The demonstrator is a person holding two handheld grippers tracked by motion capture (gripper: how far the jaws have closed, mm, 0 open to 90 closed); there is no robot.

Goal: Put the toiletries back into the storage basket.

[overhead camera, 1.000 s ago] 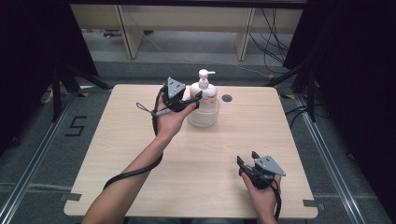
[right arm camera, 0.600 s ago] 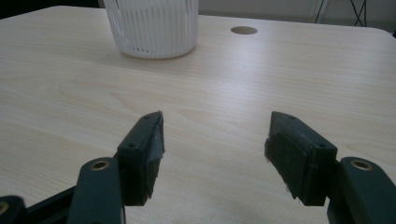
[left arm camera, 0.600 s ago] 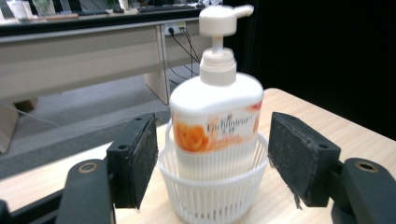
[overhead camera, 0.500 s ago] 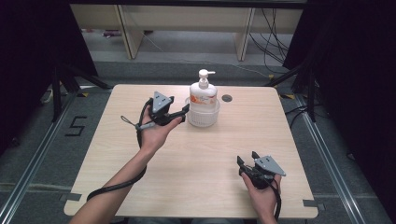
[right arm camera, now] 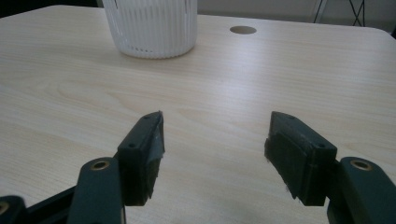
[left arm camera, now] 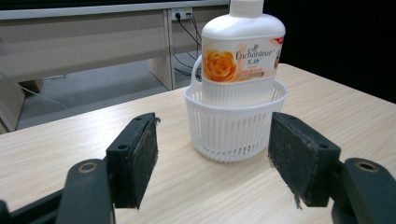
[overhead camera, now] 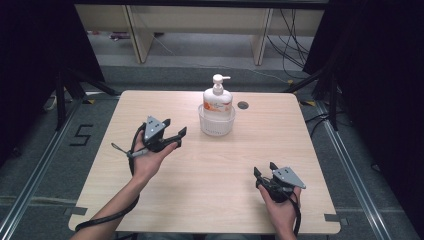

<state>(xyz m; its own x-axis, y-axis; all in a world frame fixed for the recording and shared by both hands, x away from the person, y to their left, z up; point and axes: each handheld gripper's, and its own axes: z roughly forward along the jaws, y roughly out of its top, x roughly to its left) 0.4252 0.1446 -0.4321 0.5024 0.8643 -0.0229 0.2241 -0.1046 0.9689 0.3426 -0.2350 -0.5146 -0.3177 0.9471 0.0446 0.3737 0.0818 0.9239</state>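
A white pump bottle (left arm camera: 243,51) with an orange rose label is seen inside a white ribbed basket (left arm camera: 232,127). Beneath the basket, a pale wood-grain table (overhead camera: 210,175) is shown. Black jaws are seen.

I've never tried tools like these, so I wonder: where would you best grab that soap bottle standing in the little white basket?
Probably the pump bottle by its narrow neck under the pump head, coming in level from the left gripper side. The white basket walls off its lower body, and the neck looks slim enough for the open jaws.
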